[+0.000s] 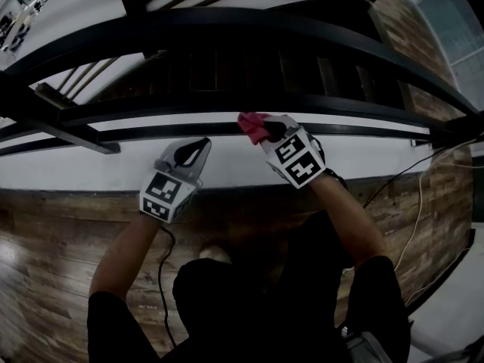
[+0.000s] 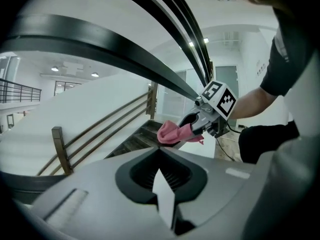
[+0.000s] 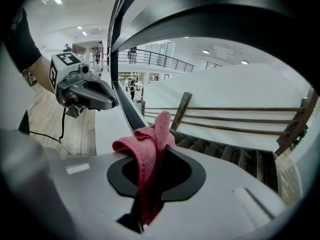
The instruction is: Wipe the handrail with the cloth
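While the person leans over the railing, head view shows both tools raised toward the dark bars at mid-frame. Right tongs [image 1: 266, 130] sit just right of centre, clamped on the pink cloth [image 1: 252, 125]; right gripper view confirms this, with the cloth pinched in the slot between the jaws, one fold standing up above them and a tail hanging down through the gap. Cloth lies at the thin lower bar [image 1: 166, 132] that runs along the top edge of the white ledge [image 1: 227, 169]; it looks pressed to that bar, though contact cannot be made certain from this angle. Left tongs [image 1: 200, 147] are left of centre, just beside the right ones but apart from them, jaws drawn together to a point with nothing between them, tip near the same lower bar. Broad black handrail [image 1: 242, 27] arcs across the upper part of the frame, above both tools and untouched by either. Left gripper view has the right tool and cloth at centre right, tucked under the far end of a wide dark rail. Stair treads [image 3: 235, 156] descend at lower right of the right gripper view. Wooden floor [image 1: 53, 233] fills the lower left of head view, and a black cable [image 1: 162, 278] trails down from the left tool.
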Demonstrator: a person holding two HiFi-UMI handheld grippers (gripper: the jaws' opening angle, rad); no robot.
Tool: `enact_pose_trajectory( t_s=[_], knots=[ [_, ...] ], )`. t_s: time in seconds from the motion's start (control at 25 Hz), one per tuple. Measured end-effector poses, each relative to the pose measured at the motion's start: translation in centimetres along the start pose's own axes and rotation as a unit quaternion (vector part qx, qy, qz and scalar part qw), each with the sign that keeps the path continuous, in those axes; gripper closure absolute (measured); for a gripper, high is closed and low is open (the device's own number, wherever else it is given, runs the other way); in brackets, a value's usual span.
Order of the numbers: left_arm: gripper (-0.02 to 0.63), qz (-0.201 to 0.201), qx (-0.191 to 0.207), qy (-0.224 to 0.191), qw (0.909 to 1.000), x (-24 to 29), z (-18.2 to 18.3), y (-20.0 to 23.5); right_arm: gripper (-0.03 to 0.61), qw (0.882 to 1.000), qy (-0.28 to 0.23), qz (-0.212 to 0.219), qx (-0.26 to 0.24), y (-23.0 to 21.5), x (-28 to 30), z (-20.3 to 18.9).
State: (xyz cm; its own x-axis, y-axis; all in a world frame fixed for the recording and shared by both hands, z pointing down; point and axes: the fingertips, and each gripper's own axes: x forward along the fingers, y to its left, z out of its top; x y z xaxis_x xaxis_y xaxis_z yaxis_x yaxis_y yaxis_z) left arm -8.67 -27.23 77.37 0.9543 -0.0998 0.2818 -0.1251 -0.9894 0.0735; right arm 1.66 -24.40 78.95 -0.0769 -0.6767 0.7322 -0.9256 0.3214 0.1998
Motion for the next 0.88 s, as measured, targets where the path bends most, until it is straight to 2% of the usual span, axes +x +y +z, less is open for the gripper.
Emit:
enact_pose_trajectory(
  t_s=[0.2, 0.4, 0.88],
  knots=[
    [0.614, 0.021, -0.016, -0.006, 0.9996, -1.6, -0.8, 1.3, 0.528, 1.0, -0.003, 0.012, -0.027, 1.7, 1.1, 1.8],
    [0.614, 0.061, -0.039, -0.012, 0.9973, -4.0, -1.9, 3.6, 0.528, 0.999, -0.007, 0.029, -0.041, 3.1, 2.2, 3.7],
    [0.614, 0.125, -0.05, -0.017, 0.9908, -8.6, -3.6, 6.6, 0.528, 0.994, -0.034, 0.062, -0.083, 7.8, 5.0, 8.9]
  ],
)
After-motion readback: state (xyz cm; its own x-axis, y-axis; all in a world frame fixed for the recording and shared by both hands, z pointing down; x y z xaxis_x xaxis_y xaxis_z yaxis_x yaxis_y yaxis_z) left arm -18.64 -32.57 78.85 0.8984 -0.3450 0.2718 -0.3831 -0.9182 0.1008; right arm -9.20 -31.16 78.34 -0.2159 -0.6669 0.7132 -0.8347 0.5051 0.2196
